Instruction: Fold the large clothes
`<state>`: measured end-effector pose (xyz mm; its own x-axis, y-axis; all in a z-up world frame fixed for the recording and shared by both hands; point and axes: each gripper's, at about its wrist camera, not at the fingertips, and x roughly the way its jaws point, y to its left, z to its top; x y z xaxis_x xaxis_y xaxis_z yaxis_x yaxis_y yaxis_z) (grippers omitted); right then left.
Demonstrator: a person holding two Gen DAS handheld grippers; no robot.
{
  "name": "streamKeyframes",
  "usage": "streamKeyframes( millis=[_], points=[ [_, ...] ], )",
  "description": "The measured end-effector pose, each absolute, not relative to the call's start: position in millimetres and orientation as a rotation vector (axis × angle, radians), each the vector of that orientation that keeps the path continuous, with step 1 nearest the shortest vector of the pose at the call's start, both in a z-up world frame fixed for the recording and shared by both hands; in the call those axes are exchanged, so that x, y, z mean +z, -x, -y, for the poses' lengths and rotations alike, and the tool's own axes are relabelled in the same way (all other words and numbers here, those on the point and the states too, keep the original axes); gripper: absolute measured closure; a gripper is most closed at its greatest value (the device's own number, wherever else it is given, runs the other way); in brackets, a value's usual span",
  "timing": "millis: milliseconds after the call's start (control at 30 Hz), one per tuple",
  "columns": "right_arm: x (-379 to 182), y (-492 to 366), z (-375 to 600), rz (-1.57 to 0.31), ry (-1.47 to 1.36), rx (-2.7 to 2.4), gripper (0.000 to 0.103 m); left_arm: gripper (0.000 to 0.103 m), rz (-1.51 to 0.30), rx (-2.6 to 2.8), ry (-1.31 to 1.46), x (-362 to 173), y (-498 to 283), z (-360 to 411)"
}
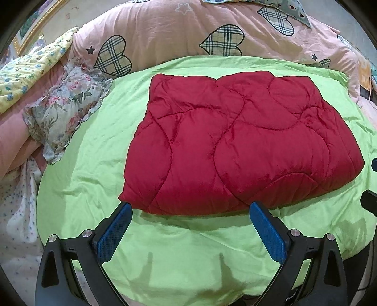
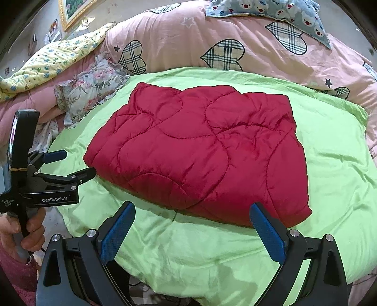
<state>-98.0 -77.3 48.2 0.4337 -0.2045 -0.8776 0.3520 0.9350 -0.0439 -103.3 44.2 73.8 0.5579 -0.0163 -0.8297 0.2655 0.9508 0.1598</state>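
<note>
Here the red quilted garment [image 1: 235,146] lies folded into a thick rectangle on the green sheet [image 1: 183,254] spread over the bed. Both the left gripper [image 1: 190,208] and the right gripper [image 2: 193,209] hang just short of its near edge, jaws spread wide and empty. Behind, a pink heart-print duvet [image 2: 212,37].

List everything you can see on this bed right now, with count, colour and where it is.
jacket: one, red, quilted, folded, middle of the sheet
sheet: one, lime green, under the jacket
duvet: one, pink with plaid hearts, behind
floral pillow: one, pale, left
yellow quilt: one, far left
bear pillow: one, blue, top
frame: one, gold, wall
left gripper: jaws open, empty
right gripper: jaws open, empty
hand: one, holding the left gripper
</note>
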Motion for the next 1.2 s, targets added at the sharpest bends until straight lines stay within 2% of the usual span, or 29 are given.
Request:
streamKeyframes(
  millis=[1200],
  points=[
    [37.1,59.8,108.5,-1.074,-0.178,-0.347,0.004,0.002,-0.961,-0.151,-0.301,64.6,65.2,-40.6]
  ],
)
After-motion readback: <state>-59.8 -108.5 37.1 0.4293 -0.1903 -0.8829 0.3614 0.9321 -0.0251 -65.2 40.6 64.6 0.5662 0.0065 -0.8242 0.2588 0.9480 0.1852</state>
